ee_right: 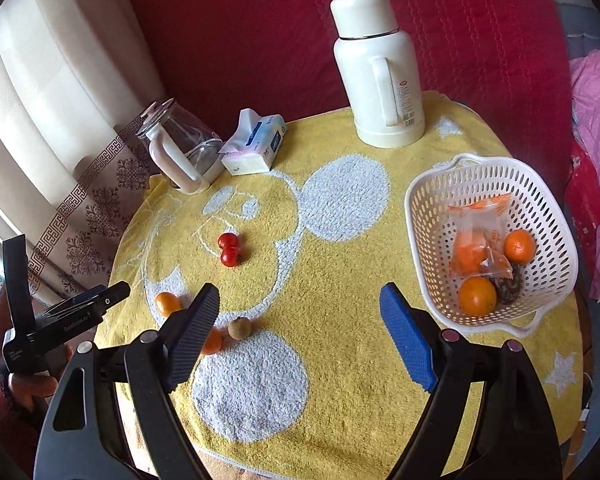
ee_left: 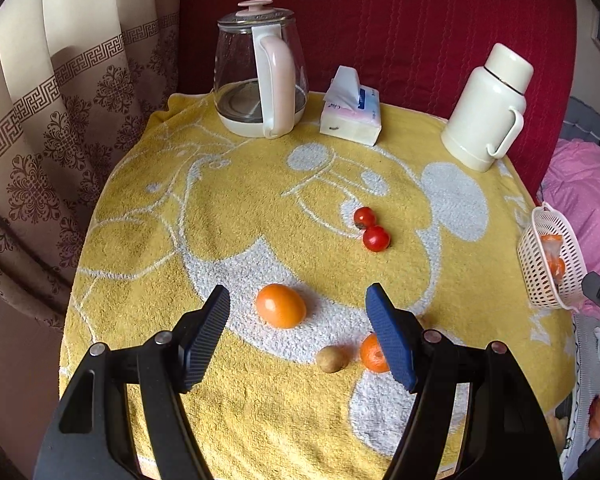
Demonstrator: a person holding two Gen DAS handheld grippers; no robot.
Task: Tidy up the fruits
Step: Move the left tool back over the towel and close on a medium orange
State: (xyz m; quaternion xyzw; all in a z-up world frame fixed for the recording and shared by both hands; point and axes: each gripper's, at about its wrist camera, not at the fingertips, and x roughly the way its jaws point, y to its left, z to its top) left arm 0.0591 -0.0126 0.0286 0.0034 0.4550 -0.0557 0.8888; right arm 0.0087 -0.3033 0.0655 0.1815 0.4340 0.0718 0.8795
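On yellow cartoon towel (ee_left: 260, 208), round orange (ee_left: 281, 305) ahead of wide-open, empty left gripper (ee_left: 298, 340), right gripper (ee_right: 300, 340) likewise gaping empty, white perforated plastic basket (ee_right: 432, 216) holding oranges

Worktop, round, draped in a yellow cartoon towel (ee_left: 260, 200). On it: glass kettle (ee_left: 256, 80) upper left; tissue pack (ee_left: 352, 114) beside it; cream flask (ee_left: 488, 108) upper right; two tomatoes (ee_left: 371, 229) centre, touching; orange (ee_left: 281, 305), brown fruit (ee_left: 331, 359), mandarin (ee_left: 372, 354) lower centre; white basket (ee_right: 428, 216) right edge.
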